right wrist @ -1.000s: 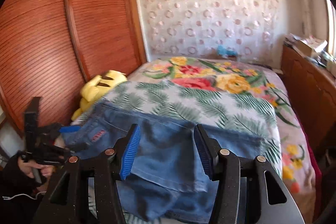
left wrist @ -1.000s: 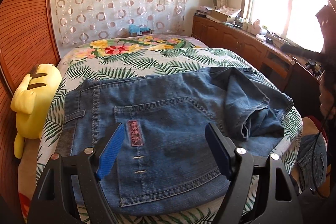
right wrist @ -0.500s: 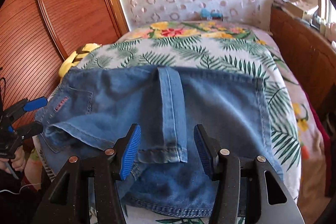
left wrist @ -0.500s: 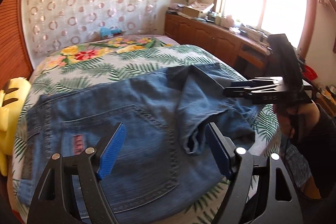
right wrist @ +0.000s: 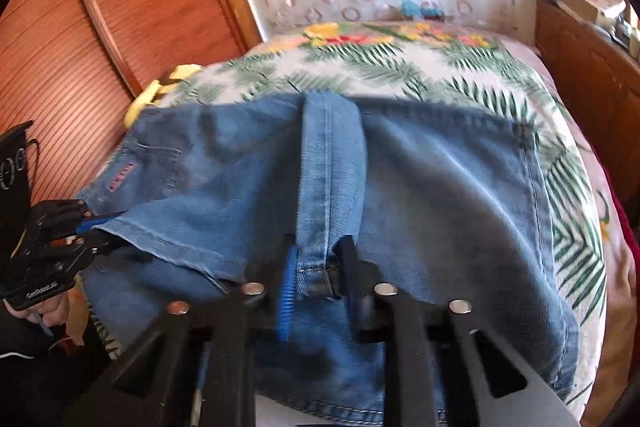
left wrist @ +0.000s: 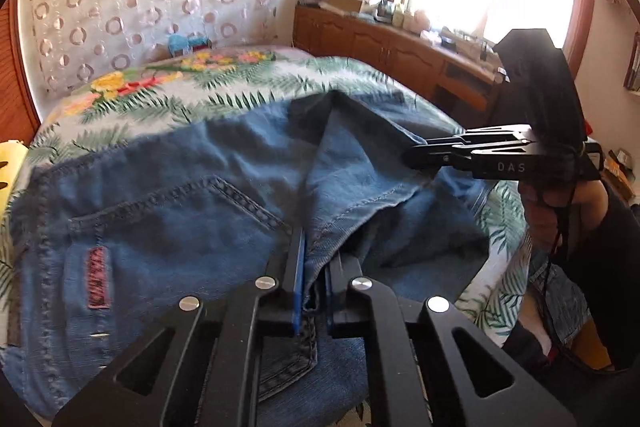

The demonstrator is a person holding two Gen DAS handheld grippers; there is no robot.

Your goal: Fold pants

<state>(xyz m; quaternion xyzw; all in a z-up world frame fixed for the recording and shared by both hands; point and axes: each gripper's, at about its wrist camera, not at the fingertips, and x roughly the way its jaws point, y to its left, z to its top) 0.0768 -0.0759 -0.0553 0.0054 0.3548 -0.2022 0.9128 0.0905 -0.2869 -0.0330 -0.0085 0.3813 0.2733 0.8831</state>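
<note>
Both wrist views face close across the same bed (left wrist: 360,75).

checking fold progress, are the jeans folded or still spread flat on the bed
Partly folded. The jeans lie on the bed with a leg doubled back over the seat; the left gripper and right gripper each pinch its hem.

blue denim pants (left wrist: 168,211), folded, hem lifted

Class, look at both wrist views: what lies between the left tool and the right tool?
A stretch of the jeans' hem spans from the left tool to the right tool, each shut on it; the right wrist view shows it best.
</note>
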